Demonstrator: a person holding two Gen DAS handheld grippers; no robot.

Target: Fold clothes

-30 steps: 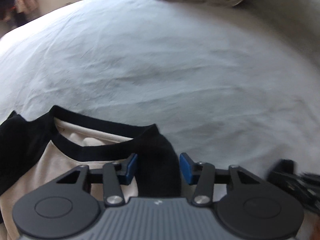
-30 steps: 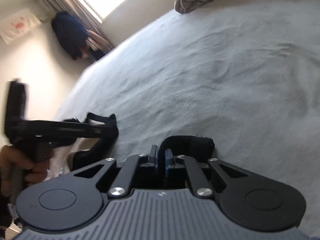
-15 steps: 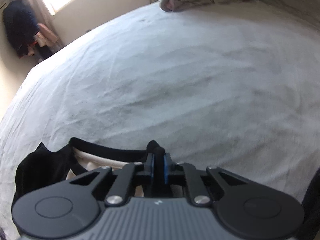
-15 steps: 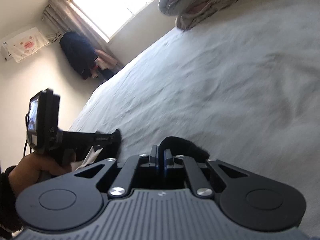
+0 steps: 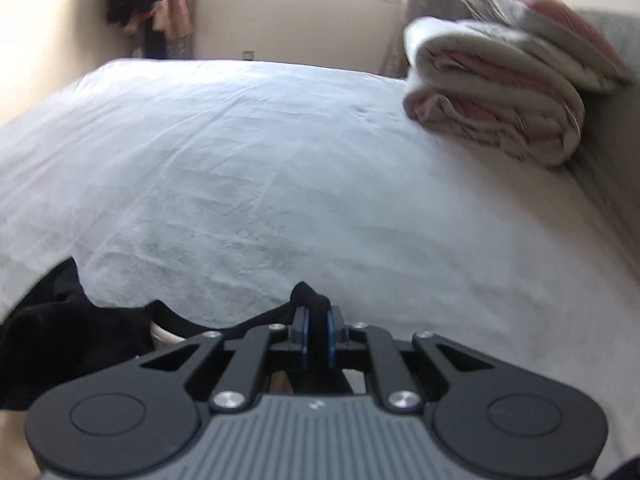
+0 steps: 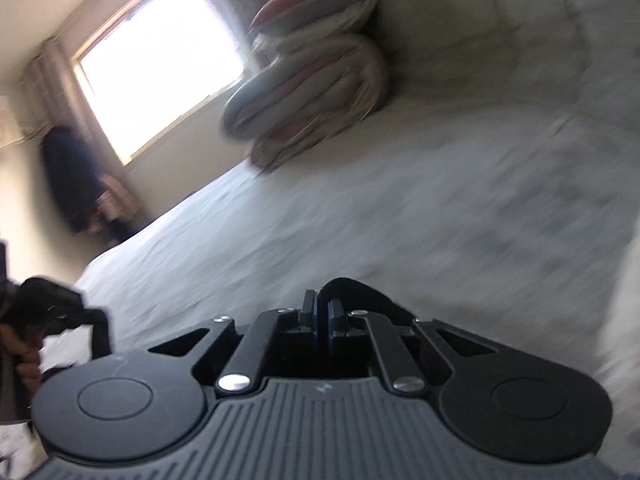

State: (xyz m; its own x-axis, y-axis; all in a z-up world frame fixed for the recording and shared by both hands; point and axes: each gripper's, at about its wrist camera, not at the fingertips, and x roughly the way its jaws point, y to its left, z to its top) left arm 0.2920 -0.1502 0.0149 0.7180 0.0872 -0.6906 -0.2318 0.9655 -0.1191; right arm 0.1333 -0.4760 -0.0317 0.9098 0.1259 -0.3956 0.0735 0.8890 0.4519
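Over the near edge of the bed (image 5: pixel 280 168), both claws have hold of the black-and-cream shirt (image 5: pixel 60 332). The left claw (image 5: pixel 315 330) is pinching a black fold of its shoulder, and the right claw (image 6: pixel 320 322) is clamped on another black bit of fabric. Folding looks barely begun to me: the shirt is gripped, no crease laid yet, all folds ahead. White wrinkled sheet, wide bare stretch. A rolled pink-and-white quilt (image 5: pixel 500 92) sits at the far corner, bright window (image 6: pixel 160 64) behind, dark clothes hanging (image 6: pixel 68 176) beside it.

Daylight from a glaring window (image 6: pixel 160 60); right view motion-blurred.
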